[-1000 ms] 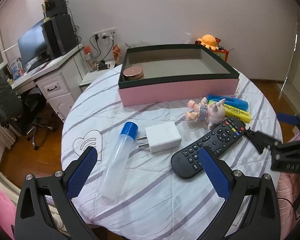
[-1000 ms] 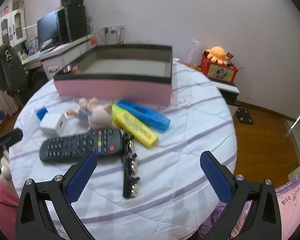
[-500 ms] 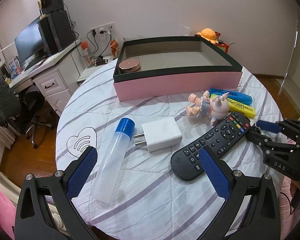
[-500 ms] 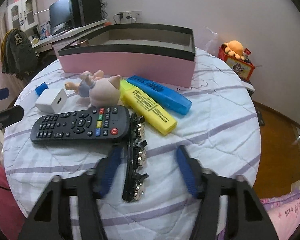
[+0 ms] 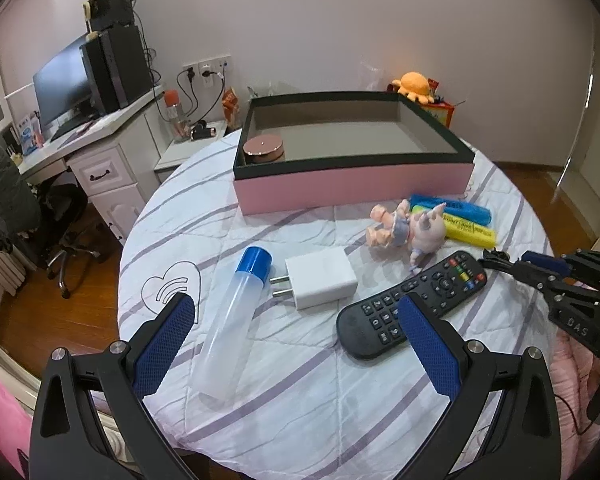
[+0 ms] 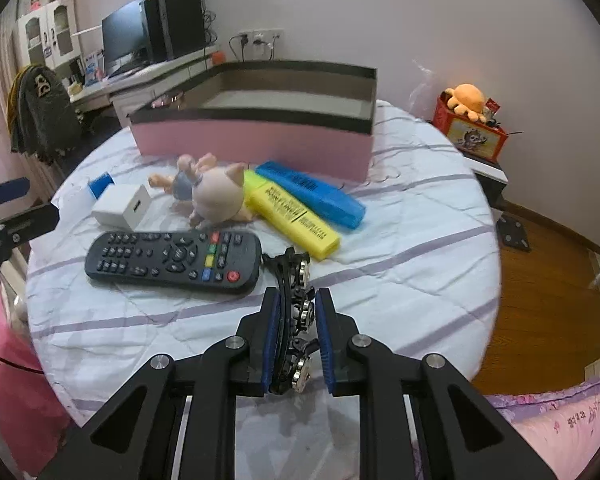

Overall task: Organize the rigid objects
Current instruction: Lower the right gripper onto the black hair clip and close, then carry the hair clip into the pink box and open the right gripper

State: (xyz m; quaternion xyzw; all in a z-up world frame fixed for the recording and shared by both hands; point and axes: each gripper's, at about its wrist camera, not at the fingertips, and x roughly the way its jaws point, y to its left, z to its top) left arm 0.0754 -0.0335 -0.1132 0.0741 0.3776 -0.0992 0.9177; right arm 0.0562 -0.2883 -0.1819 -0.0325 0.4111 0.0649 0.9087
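A black hair clip (image 6: 296,312) studded with silver stones sits pinched in the right gripper (image 6: 297,300), whose jaws have just been closing, the remote (image 6: 172,258) just beyond its left finger. The left gripper (image 5: 296,320) hovers spread above the tube (image 5: 236,320) and charger (image 5: 320,278).

Monitor (image 5: 60,80) on desk (image 5: 100,136); orange plush octopus (image 6: 466,100) on red box (image 6: 474,136).

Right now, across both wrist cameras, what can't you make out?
- Black hair clip with metal studs: right view, its near end hidden by the right tongs shut on it.
- Pink box with dark rim: right view, near wall hides its floor.
- Clear tube with blue cap: right view, white charger covers it.
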